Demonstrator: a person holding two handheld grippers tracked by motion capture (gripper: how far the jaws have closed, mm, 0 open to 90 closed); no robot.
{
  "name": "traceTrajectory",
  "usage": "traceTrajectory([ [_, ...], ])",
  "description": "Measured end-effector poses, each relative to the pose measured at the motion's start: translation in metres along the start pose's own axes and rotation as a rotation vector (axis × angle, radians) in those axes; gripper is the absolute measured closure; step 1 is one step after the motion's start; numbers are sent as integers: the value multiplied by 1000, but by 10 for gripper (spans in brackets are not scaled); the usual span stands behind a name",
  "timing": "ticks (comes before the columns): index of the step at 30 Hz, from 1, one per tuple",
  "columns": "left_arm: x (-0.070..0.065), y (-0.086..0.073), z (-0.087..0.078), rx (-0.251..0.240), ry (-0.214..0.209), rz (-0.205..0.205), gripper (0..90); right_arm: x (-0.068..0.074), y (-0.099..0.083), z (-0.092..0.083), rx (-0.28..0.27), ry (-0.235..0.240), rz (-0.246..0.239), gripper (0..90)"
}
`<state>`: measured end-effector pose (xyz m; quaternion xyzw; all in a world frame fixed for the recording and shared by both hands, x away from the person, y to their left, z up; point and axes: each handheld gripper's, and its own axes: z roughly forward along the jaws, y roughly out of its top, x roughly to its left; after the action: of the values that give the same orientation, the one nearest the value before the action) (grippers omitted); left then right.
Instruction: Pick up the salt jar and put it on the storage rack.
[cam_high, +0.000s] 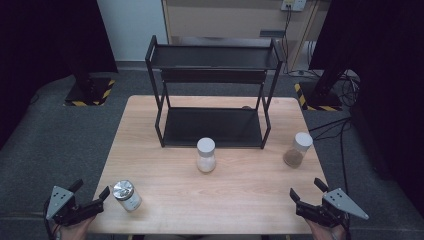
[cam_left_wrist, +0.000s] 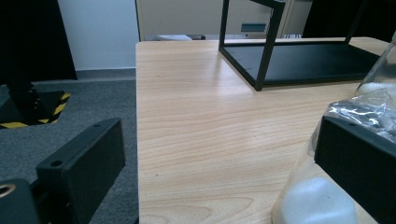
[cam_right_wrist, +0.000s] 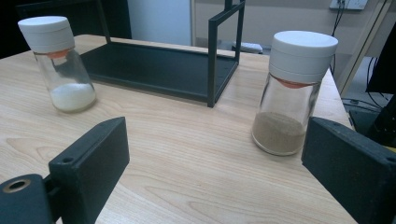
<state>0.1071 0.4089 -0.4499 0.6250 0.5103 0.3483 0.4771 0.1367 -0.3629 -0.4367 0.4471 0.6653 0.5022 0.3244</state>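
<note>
Three glass jars stand on the wooden table (cam_high: 240, 185). One with a white lid and white powder (cam_high: 206, 155) is at the centre, also seen in the right gripper view (cam_right_wrist: 60, 65). A second, holding brown powder (cam_high: 298, 150) (cam_right_wrist: 292, 93), is at the right. The silver-lidded jar (cam_high: 127, 195) is at the front left. My left gripper (cam_high: 91, 190) is open at the front-left edge, just left of that jar, whose glass (cam_left_wrist: 322, 200) shows by the right jaw. My right gripper (cam_high: 307, 189) (cam_right_wrist: 224, 158) is open at the front right, below the brown jar.
A black two-tier metal rack (cam_high: 212, 125) stands at the back half of the table, both shelves bare; its lower shelf (cam_right_wrist: 154, 70) lies between the two white-lidded jars. Grey carpet surrounds the table, and cables run at the right.
</note>
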Motion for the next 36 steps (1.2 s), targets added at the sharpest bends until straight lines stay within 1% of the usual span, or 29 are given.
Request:
traceTrajectory([
  [2,0,2,1,7,5,4,9,0,0,0,1,0,-1,75],
  [7,3,4,1,13,-1,-22,9,0,0,0,2,0,0,75],
  [15,6,15,1,19,-8,-18,10,0,0,1,5,-1,0,75],
  [17,8,18,1,20,-22,-24,10,0,0,1,5,0,0,76],
  [18,8,18,1,20,-22,-24,11,0,0,1,5,0,0,76],
  [21,9,25,1,27,-38,-14,11,0,1,2,7,0,-3,76],
  [23,11,31,2,40,-56,-2,11,0,1,2,10,1,-3,76],
  [24,11,31,2,40,-56,-2,11,0,1,2,9,2,-1,76],
  [25,11,34,3,44,-72,4,11,0,0,2,8,2,0,76],
  [27,11,39,3,47,-86,15,12,0,0,2,9,2,0,76],
  [29,12,42,2,47,-102,19,12,0,0,2,8,3,-1,76],
  [31,10,46,2,48,-112,34,12,0,1,2,9,4,-2,77],
  [33,11,50,1,43,-130,41,13,0,1,2,9,3,-2,77],
  [34,11,50,1,43,-130,41,13,0,1,2,9,3,-2,77],
  [36,10,55,2,47,-146,53,13,0,1,2,9,3,-2,77],
])
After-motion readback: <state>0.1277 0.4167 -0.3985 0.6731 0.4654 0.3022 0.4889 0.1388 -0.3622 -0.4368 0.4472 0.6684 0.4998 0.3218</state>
